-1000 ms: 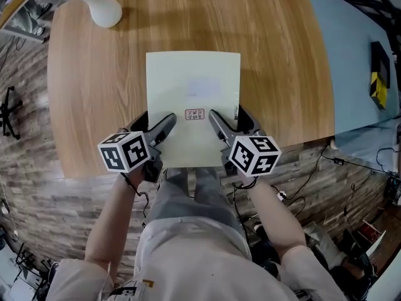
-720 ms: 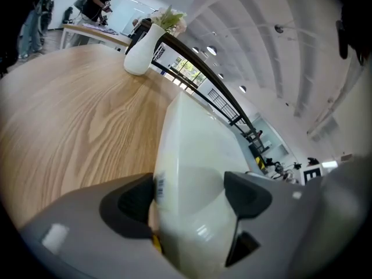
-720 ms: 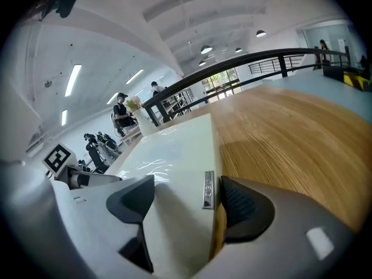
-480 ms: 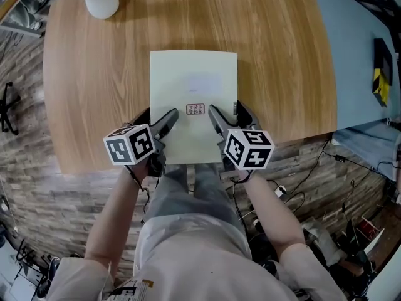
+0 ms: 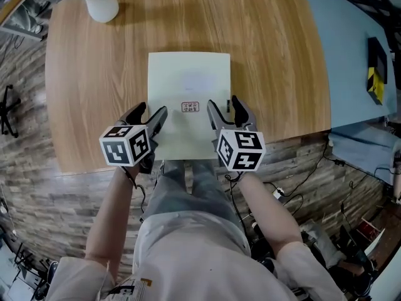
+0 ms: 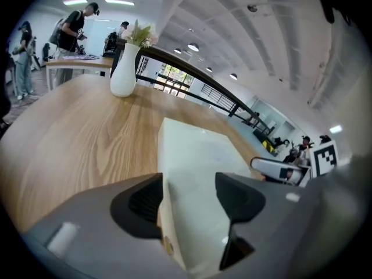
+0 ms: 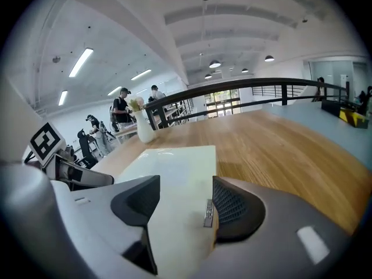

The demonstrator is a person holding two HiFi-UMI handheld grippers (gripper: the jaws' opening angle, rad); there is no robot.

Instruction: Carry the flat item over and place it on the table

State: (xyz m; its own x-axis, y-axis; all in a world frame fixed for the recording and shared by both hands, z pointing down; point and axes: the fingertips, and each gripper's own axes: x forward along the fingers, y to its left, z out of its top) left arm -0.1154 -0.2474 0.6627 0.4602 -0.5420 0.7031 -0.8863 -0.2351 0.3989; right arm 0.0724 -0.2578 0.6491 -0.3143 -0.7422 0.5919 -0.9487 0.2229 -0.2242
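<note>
The flat item (image 5: 188, 80) is a pale green sheet-like folder with a small red stamp. It lies flat on the round wooden table (image 5: 276, 55), its near edge at the table's rim. My left gripper (image 5: 150, 110) straddles the item's left edge near the front corner. Its jaws are closing, with the item (image 6: 197, 156) between them and no pad visibly pressing. My right gripper (image 5: 222, 102) straddles the right edge in the same way. Its jaws are closing too, around the item (image 7: 174, 161), which has a small metal clip by the right pad.
A white vase (image 5: 100, 5) with flowers stands at the table's far left. The table's near edge runs just under both grippers, with my legs below it. A blue floor area (image 5: 351, 55) lies to the right. People stand far off behind the vase (image 6: 124, 68).
Both grippers have slid back a little along the item toward its near edge. Their jaws stand narrower than before. The item stays flat on the table.
</note>
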